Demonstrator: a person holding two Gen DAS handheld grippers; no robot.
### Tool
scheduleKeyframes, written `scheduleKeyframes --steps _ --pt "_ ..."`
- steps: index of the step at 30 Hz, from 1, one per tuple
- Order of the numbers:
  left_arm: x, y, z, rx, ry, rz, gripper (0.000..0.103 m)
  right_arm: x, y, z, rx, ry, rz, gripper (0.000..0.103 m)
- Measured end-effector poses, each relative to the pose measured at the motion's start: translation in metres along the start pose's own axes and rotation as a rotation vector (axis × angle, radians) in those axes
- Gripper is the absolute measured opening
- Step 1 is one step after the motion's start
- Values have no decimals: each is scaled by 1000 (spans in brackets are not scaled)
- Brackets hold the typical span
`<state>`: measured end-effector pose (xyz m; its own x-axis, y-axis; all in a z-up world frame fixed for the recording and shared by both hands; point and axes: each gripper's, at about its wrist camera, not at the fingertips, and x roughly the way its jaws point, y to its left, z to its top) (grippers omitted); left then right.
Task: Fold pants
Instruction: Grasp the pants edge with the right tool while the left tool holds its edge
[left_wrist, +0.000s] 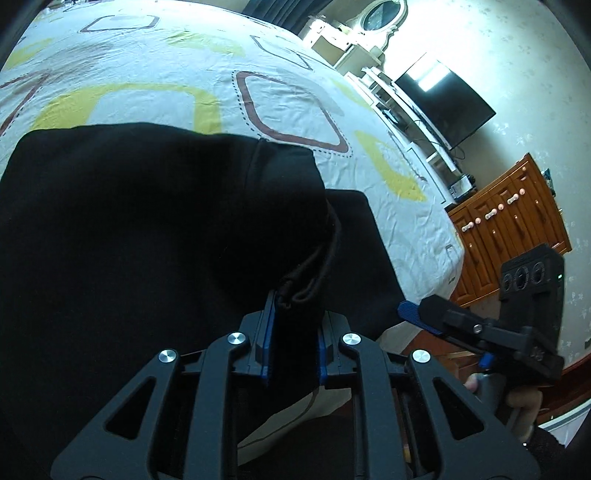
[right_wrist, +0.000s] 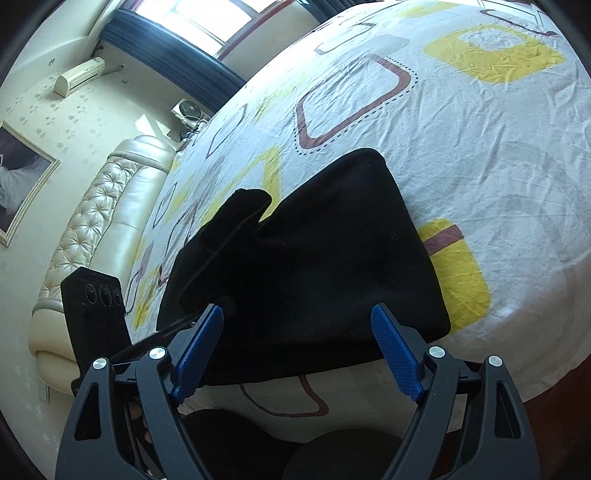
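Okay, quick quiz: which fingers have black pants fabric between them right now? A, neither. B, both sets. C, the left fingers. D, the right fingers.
C: in the left wrist view the left gripper has a bunched edge of the black pants between its fingers, while the right gripper stands wide open with nothing between its blue pads.

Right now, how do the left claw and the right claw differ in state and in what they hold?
The left claw is nearly closed and pinches a black fold of the pants; the right claw stands wide open and holds nothing. The left claw lifts cloth off the bed; the right claw only hangs above the flat part. Both have blue pads.
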<state>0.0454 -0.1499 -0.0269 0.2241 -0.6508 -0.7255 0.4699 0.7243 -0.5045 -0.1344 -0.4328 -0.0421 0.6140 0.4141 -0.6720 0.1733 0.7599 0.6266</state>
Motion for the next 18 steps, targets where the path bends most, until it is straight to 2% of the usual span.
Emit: scheduleKeyframes --steps 2,4,8,10,14,17,18 --pt "2 -12 -6 46 -23 4 33 -1 1 2 -1 -3 3 81" --pt "-5 -25 -11 64 -44 -43 57 -6 2 5 8 -11 10 81" --pt "-43 -29 -21 38 -116 -124 74 -21 5 17 22 -32 62 81" --pt "-73 -16 -24 -10 -184 -132 88 -25 7 25 11 -32 96 81" --pt "-124 37 -27 -173 -311 -68 94 -7 6 42 15 32 150 81" --pt "-147 102 -33 -344 -364 6 94 24 1 48 55 115 184 81" --pt "-151 122 -35 -400 -365 9 94 34 0 50 64 140 198 81"
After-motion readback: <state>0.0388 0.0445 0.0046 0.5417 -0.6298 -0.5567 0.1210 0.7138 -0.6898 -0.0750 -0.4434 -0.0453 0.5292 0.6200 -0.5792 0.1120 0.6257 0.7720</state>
